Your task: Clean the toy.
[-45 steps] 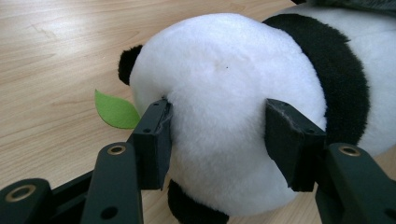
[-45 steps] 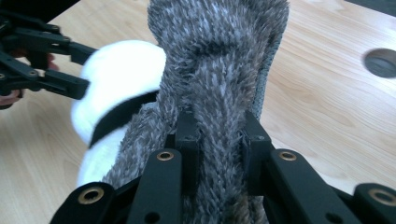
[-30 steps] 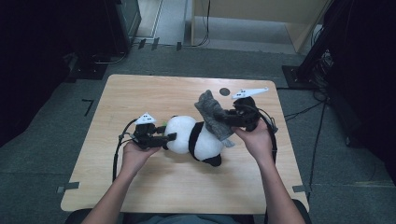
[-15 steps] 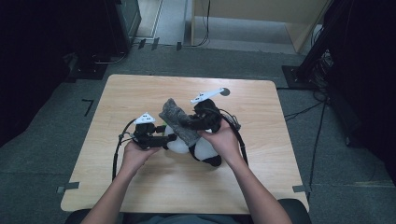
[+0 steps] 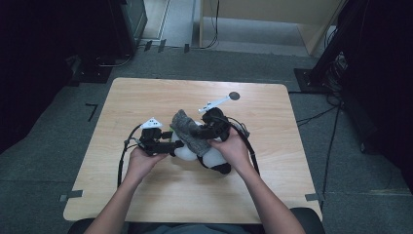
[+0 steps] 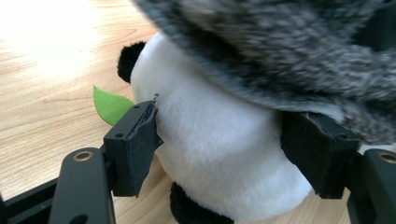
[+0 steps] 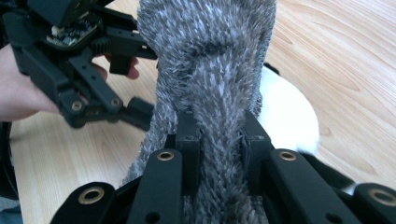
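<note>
Now that the right gripper (image 5: 195, 130), clenched on the grey furry cloth (image 5: 187, 127), has carried it over the panda plush (image 5: 209, 158), the left gripper's (image 6: 224, 140) fingers have just been opening around the plush's head, likely releasing it for covering.

The right gripper (image 7: 219, 135) has its two black jaws pinched tight on a strip of grey fur (image 7: 212, 70), the pads sinking into the pile on either side. The fur rises straight up from the jaws, broad at the top and squeezed narrow where it is clamped. Behind it to the right, half hidden, sits a white plush toy (image 7: 287, 116) with a bit of black at its lower edge. At upper left the left gripper (image 7: 128, 88) is held in a hand (image 7: 21, 88), its black linkage reaching in toward the fur and a fingertip showing beside it. Everything lies over a pale wooden table (image 7: 341, 60).
</note>
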`<state>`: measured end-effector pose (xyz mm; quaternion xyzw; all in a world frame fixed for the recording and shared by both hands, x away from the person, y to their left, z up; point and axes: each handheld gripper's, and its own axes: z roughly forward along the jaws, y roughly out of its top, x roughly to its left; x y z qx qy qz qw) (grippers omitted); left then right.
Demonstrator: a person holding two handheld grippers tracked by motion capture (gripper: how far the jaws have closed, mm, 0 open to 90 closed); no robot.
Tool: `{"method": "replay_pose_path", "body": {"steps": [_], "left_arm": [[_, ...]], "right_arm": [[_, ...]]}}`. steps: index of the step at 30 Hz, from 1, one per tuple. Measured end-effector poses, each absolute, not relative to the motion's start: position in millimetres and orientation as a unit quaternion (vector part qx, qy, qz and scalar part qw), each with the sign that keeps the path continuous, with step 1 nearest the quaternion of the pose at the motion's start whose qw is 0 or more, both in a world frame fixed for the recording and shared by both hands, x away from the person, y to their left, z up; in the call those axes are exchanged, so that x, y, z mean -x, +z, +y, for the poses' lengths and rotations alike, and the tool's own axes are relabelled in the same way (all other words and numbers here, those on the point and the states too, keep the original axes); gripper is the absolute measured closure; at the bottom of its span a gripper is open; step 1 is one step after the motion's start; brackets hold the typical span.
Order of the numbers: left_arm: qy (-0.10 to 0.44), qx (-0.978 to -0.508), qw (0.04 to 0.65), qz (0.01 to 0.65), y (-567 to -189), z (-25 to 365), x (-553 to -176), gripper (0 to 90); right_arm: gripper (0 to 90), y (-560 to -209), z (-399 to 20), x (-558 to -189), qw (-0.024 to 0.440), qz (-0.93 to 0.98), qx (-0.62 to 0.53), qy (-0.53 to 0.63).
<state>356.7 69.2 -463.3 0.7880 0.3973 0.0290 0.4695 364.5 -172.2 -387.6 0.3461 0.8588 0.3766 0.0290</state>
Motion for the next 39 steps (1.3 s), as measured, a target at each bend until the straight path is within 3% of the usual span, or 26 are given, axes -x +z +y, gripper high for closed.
{"method": "replay_pose_path", "body": {"steps": [39], "left_arm": [[0.035,-0.793,0.464,0.394,-461.8,69.3,-355.7,28.9]], "right_arm": [[76.0,-374.1,-271.8,-322.3,0.09,0.835,-0.401,0.367]]}}
